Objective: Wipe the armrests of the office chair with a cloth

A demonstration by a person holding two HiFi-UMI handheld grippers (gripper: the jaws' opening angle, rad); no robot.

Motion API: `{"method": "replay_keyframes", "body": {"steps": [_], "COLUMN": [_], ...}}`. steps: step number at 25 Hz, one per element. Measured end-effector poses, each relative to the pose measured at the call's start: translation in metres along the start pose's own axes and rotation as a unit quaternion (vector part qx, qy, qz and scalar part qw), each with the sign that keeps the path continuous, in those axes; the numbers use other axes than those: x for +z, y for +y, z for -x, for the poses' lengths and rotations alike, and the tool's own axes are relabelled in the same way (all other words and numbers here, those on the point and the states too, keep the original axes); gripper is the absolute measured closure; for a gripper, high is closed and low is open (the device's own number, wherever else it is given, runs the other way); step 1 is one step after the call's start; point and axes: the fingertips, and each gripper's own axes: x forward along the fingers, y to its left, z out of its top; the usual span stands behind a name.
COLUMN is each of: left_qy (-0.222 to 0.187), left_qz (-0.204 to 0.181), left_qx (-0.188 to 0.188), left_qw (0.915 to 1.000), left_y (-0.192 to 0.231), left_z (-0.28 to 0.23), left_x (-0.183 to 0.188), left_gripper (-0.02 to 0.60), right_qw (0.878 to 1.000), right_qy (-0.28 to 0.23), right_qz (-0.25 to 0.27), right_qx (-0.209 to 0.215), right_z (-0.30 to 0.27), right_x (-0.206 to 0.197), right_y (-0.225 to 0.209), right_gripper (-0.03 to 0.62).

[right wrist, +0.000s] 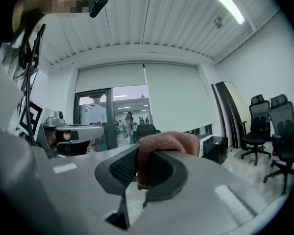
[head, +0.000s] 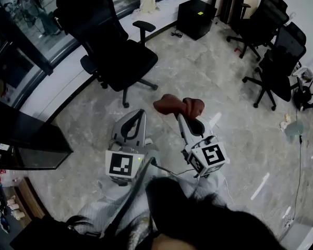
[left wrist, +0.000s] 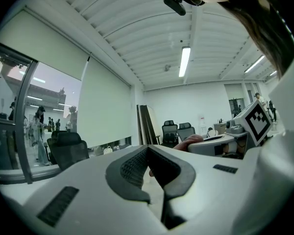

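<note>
Approach step, wiping not begun. Right gripper [head: 184, 114] pinches reddish cloth [head: 176, 105]; left gripper [head: 140, 113] pressed together, empty. Office chair [head: 117, 53] well apart, near window-side floor edge. Next probably: carry cloth onto armrest [head: 144, 24].

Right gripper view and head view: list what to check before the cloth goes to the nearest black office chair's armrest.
1. Reddish-brown terry cloth held by the right gripper: ok, pinched between its jaws.
2. Left gripper free: ok, jaw tips together, nothing between them.
3. Cloth touching the black padded armrest: not ok, the black mesh office chair stands apart, ahead across the floor.
4. That armrest in sight: ok in the head view.
5. Far-side armrest located: cannot tell from these views.
</note>
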Motion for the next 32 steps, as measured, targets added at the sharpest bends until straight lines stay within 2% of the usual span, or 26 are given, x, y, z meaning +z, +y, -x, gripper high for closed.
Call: {"method": "replay_keyframes", "body": {"steps": [5,12,17,24,28,32], "left_qy": [-0.004,-0.031,-0.026,0.006,0.013,0.015], "left_qz": [-0.01,-0.03,-0.024,-0.013,-0.008,0.001], "left_qx": [-0.001,-0.028,-0.03,0.031,0.089,0.157], "left_qw": [0.9999,0.9987,0.9989,0.9994,0.9959,0.9875], "left_y": [0.051,0.147,0.189,0.258,0.298,0.323], "left_z": [-0.082,-0.231,-0.31,-0.407,-0.476,-0.539], "left_x": [-0.004,0.032,0.038,0.008,0.002,0.015], "left_gripper": [0.578,0.578,0.577,0.578,0.578,0.578], "right_qw": [1.0,1.0,1.0,0.999,0.995,0.986], "right_qy": [0.003,-0.013,-0.011,0.012,0.026,0.036], "right_qz": [0.006,0.016,0.01,-0.004,0.004,0.018], "right_qx": [-0.002,-0.009,-0.009,0.035,0.092,0.163], "right_z": [-0.081,-0.238,-0.316,-0.428,-0.506,-0.569], "right_x": [0.0,0.046,0.06,0.05,0.053,0.076], "right_y": [-0.049,-0.128,-0.181,-0.253,-0.299,-0.346], "right_gripper": [0.569,0.569,0.569,0.569,0.569,0.569]}}
